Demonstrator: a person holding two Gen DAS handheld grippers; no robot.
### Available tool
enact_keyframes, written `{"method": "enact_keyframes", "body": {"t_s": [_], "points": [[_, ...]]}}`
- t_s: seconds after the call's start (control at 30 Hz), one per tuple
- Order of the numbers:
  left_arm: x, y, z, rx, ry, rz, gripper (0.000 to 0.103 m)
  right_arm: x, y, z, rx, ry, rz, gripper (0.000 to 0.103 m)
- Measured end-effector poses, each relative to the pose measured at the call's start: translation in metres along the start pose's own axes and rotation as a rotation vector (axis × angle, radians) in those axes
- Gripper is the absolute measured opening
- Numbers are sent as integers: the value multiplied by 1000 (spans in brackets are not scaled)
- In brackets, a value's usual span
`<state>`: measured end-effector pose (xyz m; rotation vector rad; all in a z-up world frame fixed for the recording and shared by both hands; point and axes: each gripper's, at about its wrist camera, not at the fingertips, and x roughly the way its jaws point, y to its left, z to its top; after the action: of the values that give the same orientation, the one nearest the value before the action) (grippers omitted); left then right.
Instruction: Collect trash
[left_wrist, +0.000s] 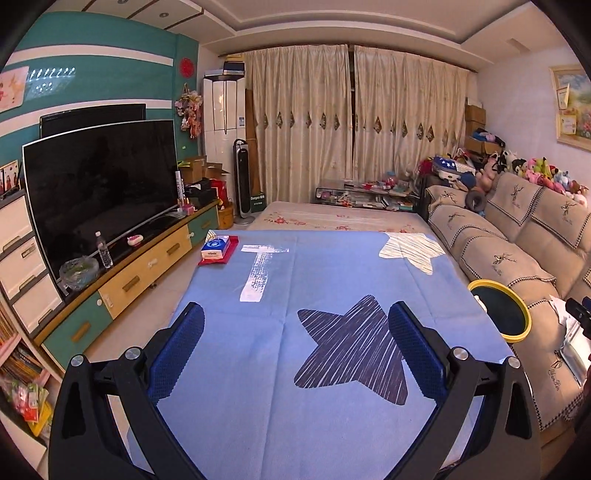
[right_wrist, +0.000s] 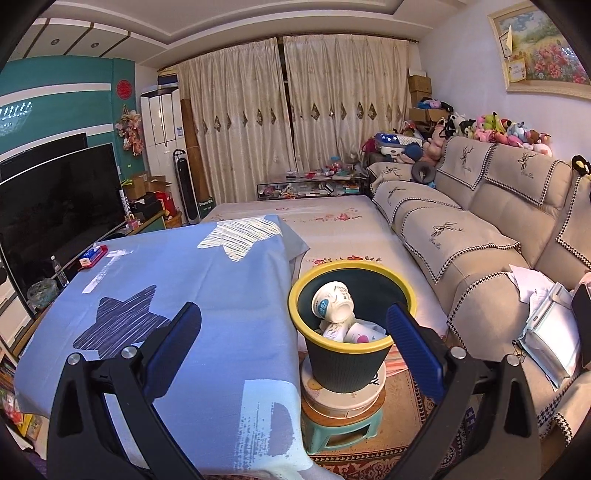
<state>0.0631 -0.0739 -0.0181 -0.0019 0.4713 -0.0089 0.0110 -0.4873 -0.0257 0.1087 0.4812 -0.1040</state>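
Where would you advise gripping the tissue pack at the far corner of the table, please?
Grip the tissue pack across its short sides, coming down from above with the left gripper, which is nearer. It lies flat on a red tray, so only its top and upper edges are exposed; this is a judgement.

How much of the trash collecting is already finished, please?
Mostly done, it seems: crumpled cups lie inside the yellow-rimmed bin. Both the left tongs and right tongs are open and empty. The blue tablecloth carries only a tissue pack on a red tray; no loose trash shows.
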Motion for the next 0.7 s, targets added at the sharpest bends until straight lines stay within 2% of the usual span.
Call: {"method": "enact_keyframes", "body": {"t_s": [0.7], "points": [[6, -15, 0, 15, 12, -43, 98, 3, 6, -3, -5, 4, 8, 96]]}}
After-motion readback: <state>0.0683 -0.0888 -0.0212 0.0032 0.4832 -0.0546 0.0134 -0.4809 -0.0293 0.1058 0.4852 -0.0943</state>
